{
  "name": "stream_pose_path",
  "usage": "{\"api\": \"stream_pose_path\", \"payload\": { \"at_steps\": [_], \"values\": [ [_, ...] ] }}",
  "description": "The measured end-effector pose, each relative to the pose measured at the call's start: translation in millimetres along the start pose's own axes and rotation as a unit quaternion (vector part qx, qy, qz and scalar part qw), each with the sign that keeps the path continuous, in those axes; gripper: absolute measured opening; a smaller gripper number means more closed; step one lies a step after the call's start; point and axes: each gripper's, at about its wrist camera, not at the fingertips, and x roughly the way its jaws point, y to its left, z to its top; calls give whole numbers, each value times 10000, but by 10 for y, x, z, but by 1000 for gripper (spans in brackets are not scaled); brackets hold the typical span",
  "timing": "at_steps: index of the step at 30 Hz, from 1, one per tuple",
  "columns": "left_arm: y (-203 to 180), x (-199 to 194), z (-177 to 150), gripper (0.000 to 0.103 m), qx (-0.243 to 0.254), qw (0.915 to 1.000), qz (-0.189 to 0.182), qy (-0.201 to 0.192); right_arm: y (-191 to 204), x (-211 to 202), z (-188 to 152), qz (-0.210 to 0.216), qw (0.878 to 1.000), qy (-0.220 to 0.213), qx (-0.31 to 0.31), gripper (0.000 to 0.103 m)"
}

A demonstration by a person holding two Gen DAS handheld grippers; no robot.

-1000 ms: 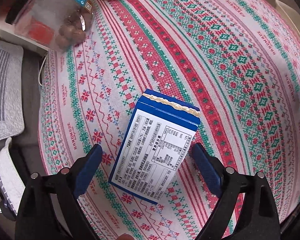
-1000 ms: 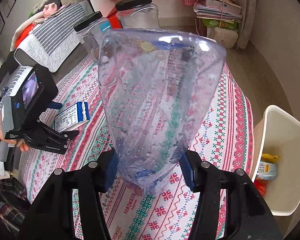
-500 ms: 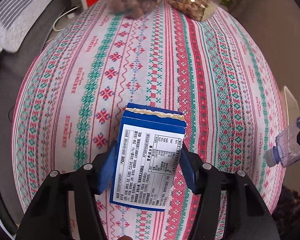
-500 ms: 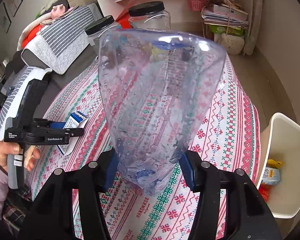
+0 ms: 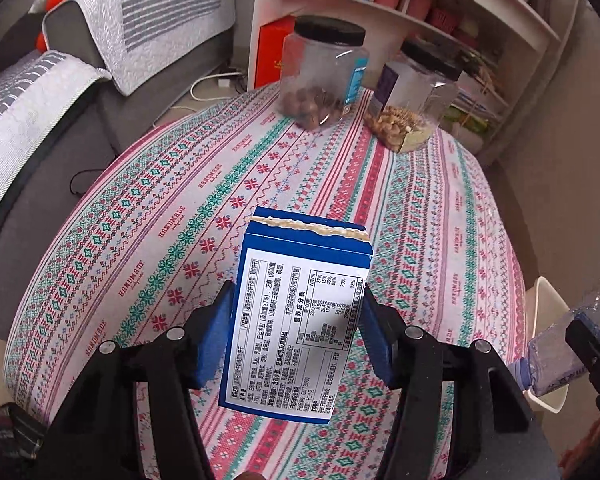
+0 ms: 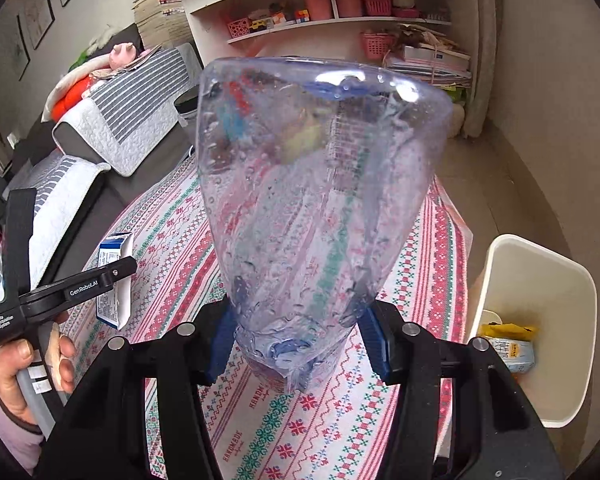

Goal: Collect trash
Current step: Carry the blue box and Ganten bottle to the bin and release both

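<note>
The left gripper (image 5: 296, 336) has its blue pads pressed against both long sides of a blue carton (image 5: 296, 316), which sits low in the centre of the left wrist view, its white label facing the camera and its torn top edge pointing toward the upper part of the frame. The carton is clear of the patterned tablecloth (image 5: 148, 232). Beyond it the cloth runs bare up to two black-lidded jars (image 5: 320, 76) near the table's far edge, in the upper centre.

The right gripper (image 6: 300, 340) is closed on the neck end of a clear plastic bottle (image 6: 320, 200), whose wide base fills the middle of the right wrist view. The bottle hangs above the cloth. At the lower right of that frame, just past the table's right edge, stands a white bin (image 6: 576, 300) with wrappers lying inside. At the left edge of the frame the left gripper (image 6: 116, 276) and its carton (image 6: 114, 280) are well apart from the bottle.
</note>
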Motion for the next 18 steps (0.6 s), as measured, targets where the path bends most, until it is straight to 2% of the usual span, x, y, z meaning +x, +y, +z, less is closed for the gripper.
{"api": "stream_pose_path", "payload": {
  "at_steps": [8, 18],
  "values": [
    [-679, -261, -69, 58, 320, 9981, -164, -495, -391, -292, -46, -411, 9986, -278, 192, 51],
    [-1453, -362, -172, 58, 989, 9921, -532, -568, -1155, -625, -26, -1193, 9886, -557, 732, 52]
  ]
}}
